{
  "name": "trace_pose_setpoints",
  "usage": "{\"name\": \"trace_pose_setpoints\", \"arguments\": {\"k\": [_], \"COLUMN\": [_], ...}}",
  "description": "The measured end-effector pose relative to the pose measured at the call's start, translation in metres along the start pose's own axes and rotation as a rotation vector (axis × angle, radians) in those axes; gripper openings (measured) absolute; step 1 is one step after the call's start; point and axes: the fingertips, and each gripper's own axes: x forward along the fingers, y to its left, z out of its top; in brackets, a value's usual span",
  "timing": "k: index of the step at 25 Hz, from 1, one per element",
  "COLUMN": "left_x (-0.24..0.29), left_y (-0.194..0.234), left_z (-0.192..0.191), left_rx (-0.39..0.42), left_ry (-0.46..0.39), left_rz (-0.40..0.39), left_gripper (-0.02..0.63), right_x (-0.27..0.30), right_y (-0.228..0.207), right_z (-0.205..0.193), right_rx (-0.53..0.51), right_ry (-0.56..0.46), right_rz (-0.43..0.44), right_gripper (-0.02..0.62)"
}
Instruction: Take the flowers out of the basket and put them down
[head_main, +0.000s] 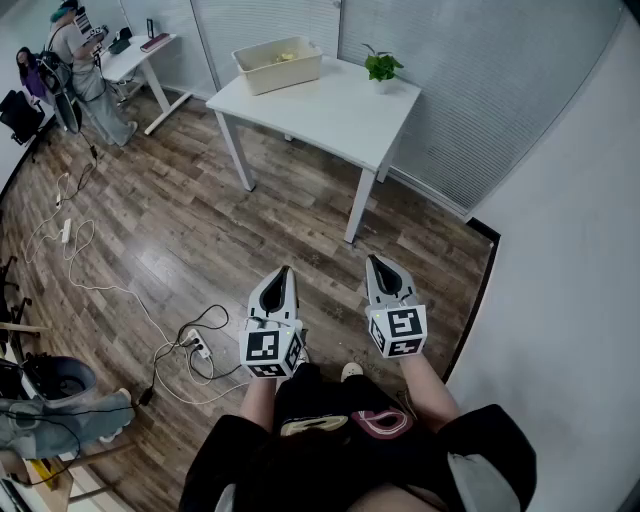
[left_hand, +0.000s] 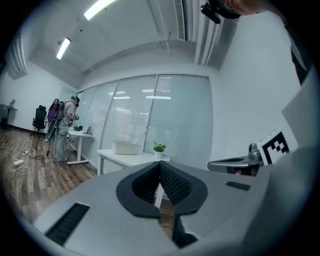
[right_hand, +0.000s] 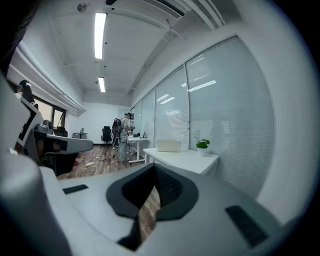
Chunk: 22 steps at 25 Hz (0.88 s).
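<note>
Left gripper and right gripper: jaws closed, empty, pointing at the far worktop. The basket stands at its far left end, long axis left to right. The flowers lie inside, heading unreadable.

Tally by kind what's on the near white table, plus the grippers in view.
basket: 1
potted plant: 1
grippers: 2, left gripper and right gripper, both shut and empty
total: 4
</note>
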Motion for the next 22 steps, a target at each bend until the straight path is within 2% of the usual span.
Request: {"name": "trace_pose_setpoints", "arguments": {"k": [9,15,19,22], "left_x": [0.016,0.028,0.032,0.033], "left_y": [0.031,0.057,0.068,0.073], "left_z": [0.005,0.009,0.007,0.014], "left_rx": [0.002,-0.004,-0.025,-0.011], "left_ry": [0.002,0.006,0.03,0.026], "left_rz": [-0.012,-0.044,-0.102,-0.147], "left_gripper": [0.018,0.017,0.018,0.018], "right_x": [0.027,0.049,0.057,0.064], "right_y": [0.007,0.014,0.023,0.035], "right_z": [0.0,0.014,0.012,0.016], "right_rx": [0.018,0.069,0.098,0.098], "right_ry": [0.004,-0.049,-0.047,-0.052], "right_rz": [-0.035,-0.08,-0.094,-0.082], "right_gripper": [0.009,0.009,0.009,0.009]}}
